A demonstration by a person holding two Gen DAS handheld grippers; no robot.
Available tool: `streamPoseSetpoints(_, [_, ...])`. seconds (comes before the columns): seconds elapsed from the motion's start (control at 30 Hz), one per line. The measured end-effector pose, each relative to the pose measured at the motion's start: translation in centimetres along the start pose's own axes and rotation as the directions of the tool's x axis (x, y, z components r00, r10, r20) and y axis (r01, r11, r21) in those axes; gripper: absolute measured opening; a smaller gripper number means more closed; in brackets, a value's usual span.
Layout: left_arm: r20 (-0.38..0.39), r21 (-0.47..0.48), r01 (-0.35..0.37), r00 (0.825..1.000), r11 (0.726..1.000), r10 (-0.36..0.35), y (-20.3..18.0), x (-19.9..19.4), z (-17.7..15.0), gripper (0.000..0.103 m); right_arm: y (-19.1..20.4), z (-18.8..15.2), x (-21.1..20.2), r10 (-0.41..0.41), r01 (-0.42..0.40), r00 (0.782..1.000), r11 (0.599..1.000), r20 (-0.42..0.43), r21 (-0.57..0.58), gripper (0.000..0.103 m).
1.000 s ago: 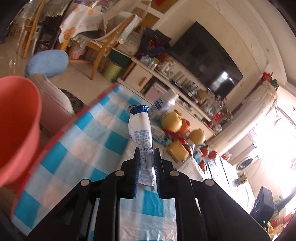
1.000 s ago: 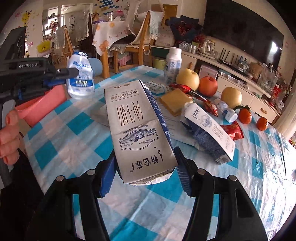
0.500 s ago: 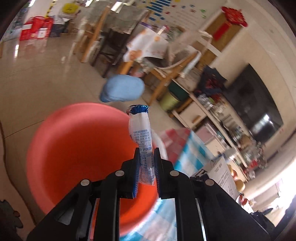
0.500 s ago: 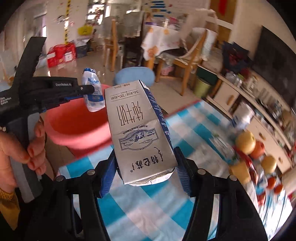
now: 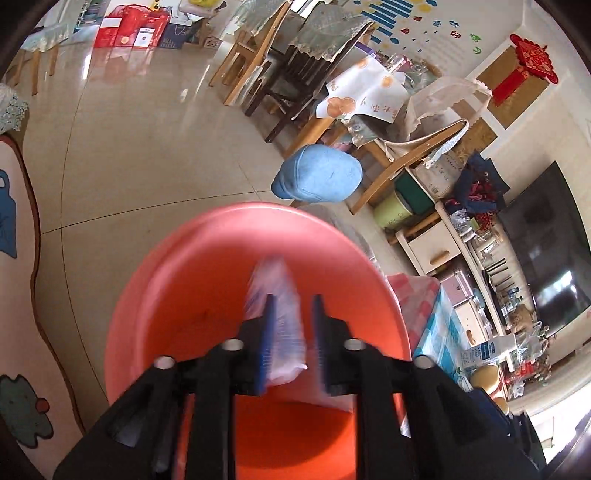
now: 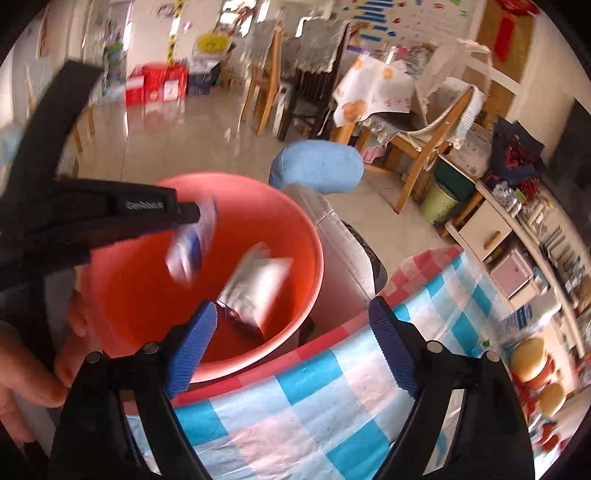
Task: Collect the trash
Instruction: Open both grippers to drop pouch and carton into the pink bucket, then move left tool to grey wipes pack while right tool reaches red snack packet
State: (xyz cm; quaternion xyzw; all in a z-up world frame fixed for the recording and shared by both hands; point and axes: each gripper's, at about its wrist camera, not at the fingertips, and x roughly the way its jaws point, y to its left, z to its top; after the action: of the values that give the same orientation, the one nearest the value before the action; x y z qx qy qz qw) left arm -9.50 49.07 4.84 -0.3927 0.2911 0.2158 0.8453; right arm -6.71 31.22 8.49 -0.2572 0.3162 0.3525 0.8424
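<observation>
Red basin (image 6: pixel 295 236) holds one carton (image 6: pixel 258 284), one bottle (image 6: pixel 190 243).

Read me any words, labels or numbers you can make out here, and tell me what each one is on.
"GenRobot.AI", roughly, blurred: on the left tool's arm.
Small bottle label: motion-blurred, unreadable.
Milk carton print: blurred, unreadable.
Blue carton on the table: too small.
Wall stickers: no legible text.

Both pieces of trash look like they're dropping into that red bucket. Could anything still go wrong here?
Possibly. The small bottle is still between the opening left gripper jaws and might catch. The carton, clear of the opening right gripper, falls near the red bucket wall by the table edge and could bounce out.
</observation>
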Motion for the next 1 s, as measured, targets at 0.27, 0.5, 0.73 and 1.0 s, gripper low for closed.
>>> streamPoseSetpoints(0.27, [0.157,0.116,0.029,0.986,0.993,-0.047,-3.3,-2.1,-1.4,0.065,-3.6,-4.8,-3.8,-0.065,0.056,0.998,0.970,0.027,0.238,0.086])
streamPoseSetpoints(0.5, [0.243,0.244,0.171,0.942,0.955,-0.230,-7.2,-4.5,-3.7,0.087,-6.5,-10.1,-6.8,-0.128,0.117,0.992,0.934,0.009,0.338,0.086])
streamPoseSetpoints(0.73, [0.135,0.385,0.159,0.965,0.909,-0.226,-11.5,-4.1,-5.8,0.088,-7.8,-14.4,-9.5,-0.180,0.163,0.984,0.919,0.014,0.360,0.086])
streamPoseSetpoints(1.0, [0.058,0.439,0.207,0.964,0.874,-0.258,-14.1,-3.9,-8.6,0.088,-9.3,-18.0,-11.5,-0.193,0.159,0.980,0.903,0.045,0.399,0.097])
